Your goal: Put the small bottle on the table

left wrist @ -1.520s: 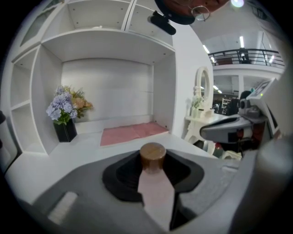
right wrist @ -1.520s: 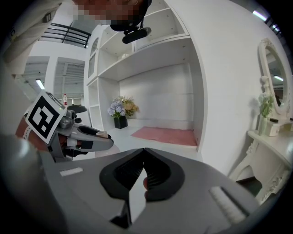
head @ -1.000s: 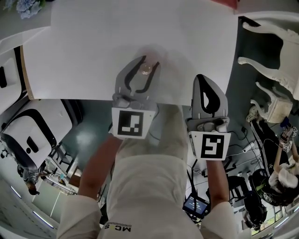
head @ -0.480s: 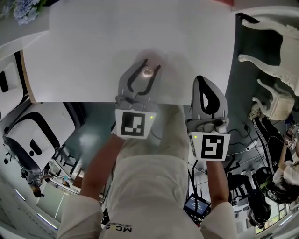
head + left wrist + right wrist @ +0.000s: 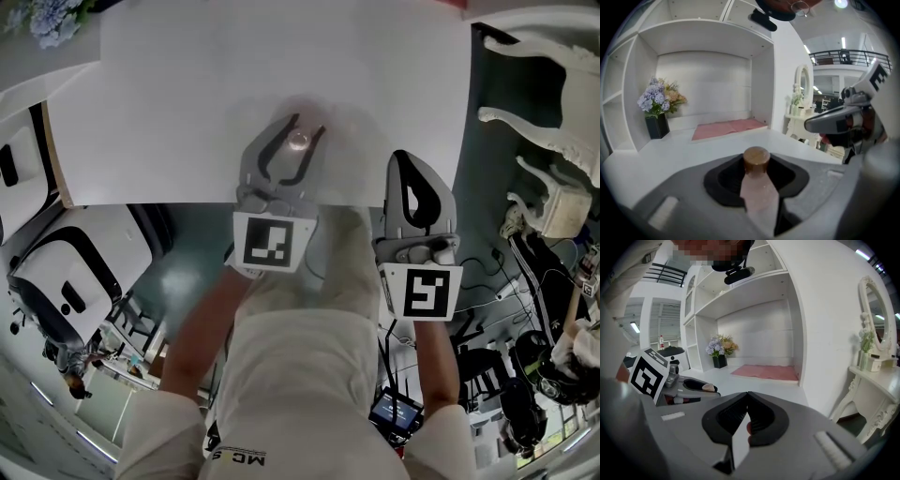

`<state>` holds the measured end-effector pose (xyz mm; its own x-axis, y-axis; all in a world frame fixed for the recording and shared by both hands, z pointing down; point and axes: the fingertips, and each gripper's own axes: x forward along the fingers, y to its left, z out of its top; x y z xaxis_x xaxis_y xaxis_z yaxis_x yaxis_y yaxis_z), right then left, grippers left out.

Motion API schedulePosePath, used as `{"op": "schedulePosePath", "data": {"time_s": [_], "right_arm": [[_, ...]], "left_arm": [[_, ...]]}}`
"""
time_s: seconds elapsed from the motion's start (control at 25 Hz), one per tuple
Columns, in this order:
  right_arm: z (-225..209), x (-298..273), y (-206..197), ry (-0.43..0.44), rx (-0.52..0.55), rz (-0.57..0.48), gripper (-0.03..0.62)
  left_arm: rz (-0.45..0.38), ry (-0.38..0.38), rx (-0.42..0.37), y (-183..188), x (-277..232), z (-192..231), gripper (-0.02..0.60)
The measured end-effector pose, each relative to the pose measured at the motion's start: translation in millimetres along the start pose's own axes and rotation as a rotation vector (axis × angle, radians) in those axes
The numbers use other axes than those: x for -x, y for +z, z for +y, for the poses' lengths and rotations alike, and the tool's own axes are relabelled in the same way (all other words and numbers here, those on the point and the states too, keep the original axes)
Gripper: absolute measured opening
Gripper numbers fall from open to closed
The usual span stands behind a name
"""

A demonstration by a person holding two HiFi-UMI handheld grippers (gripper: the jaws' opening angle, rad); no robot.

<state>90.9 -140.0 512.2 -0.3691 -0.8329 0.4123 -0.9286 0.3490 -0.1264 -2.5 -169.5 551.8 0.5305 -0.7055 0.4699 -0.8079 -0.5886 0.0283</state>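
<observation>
The small bottle (image 5: 298,141), pale pink with a brown cap (image 5: 756,161), stands upright between the jaws of my left gripper (image 5: 301,128). The jaws are opening, with the black pads (image 5: 723,185) still close against the bottle. It is over the white table (image 5: 187,94), close to the front edge; I cannot tell whether its base touches the top. My right gripper (image 5: 406,156) hangs at the table's front right corner, shut with nothing in it, its jaws meeting in the right gripper view (image 5: 747,397).
At the table's back stand a vase of flowers (image 5: 657,110) and a pink mat (image 5: 726,128), below white shelves. A white ornate chair (image 5: 530,112) is to the right, and black-and-white chairs (image 5: 56,281) to the left. The person's legs fill the near foreground.
My left gripper has drifted slightly to the right with the bottle between its jaws. The right gripper has stayed in place.
</observation>
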Motion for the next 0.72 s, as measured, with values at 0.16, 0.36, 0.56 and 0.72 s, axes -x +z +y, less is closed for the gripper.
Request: {"op": "schedulePosePath", "data": {"time_s": [0.16,0.36,0.56,0.72], "right_arm": [[0,6,5,-0.008,-0.002,-0.007,-0.002],[0,15,14,-0.014,-0.003,-0.019,-0.002],[3,21,27,-0.021,0.002,-0.037,-0.002],[5,32,43,-0.027,0.016,-0.048,-0.002]], "left_arm": [[-0.002,-0.018,-0.015,5,3,-5,0.157],[-0.024,-0.015,-0.046,20,12,-10,0.163],[-0.053,-0.013,-0.045,38,25,-9,0.163],[-0.066,-0.01,-0.018,57,42,-11,0.128]]}}
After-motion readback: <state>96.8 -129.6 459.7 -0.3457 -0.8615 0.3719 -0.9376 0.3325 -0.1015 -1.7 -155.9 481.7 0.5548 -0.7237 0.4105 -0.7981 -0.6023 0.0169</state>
